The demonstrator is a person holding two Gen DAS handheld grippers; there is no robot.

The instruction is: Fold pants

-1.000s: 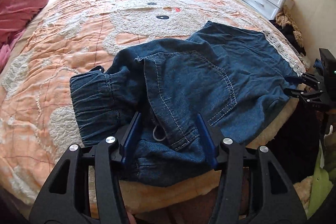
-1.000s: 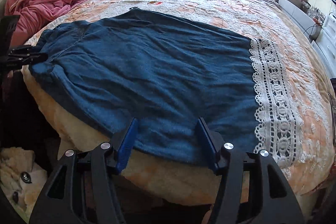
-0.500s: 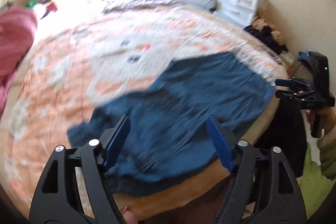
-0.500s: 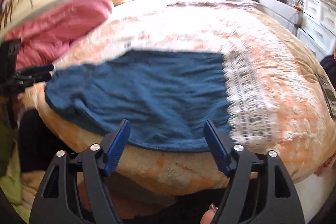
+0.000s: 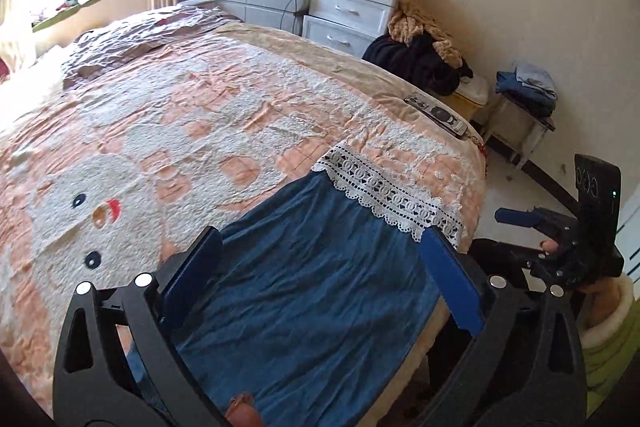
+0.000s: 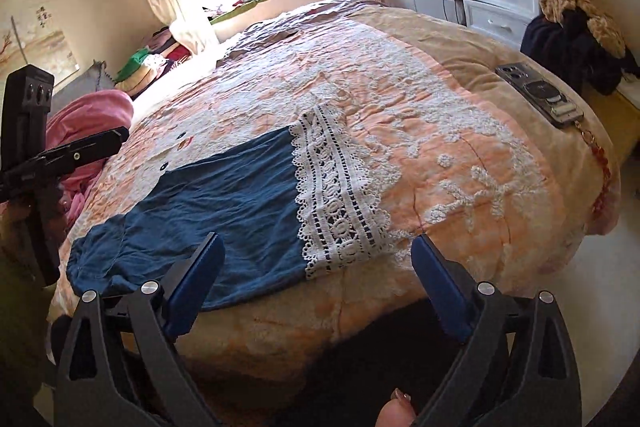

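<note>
The blue denim pants (image 5: 312, 287) lie flat on the bed near its front edge, their white lace hem (image 5: 384, 195) toward the right. My left gripper (image 5: 320, 239) hovers above the cloth. Its jaws are opening wide and nothing is pinched between them. In the right wrist view the pants (image 6: 224, 211) and lace hem (image 6: 336, 203) spread left of centre. My right gripper (image 6: 316, 245) hangs over the bed edge, its jaws also opening and holding nothing. The left gripper (image 6: 80, 147) shows at that view's left edge, and the right gripper (image 5: 516, 217) at the right of the left wrist view.
A phone (image 6: 540, 91) lies on the orange and white bedspread (image 6: 440, 131) near its right edge. A pink blanket (image 6: 88, 119) is bunched at the left. Beyond the bed stand white drawers (image 5: 352, 7), a dark heap of clothes (image 5: 420, 63) and a stool with folded clothes (image 5: 524, 91).
Both pairs of jaws have spread much wider. Both grippers have lifted back from the pants. The left view has swung from the waistband and pocket toward the lace hem.
</note>
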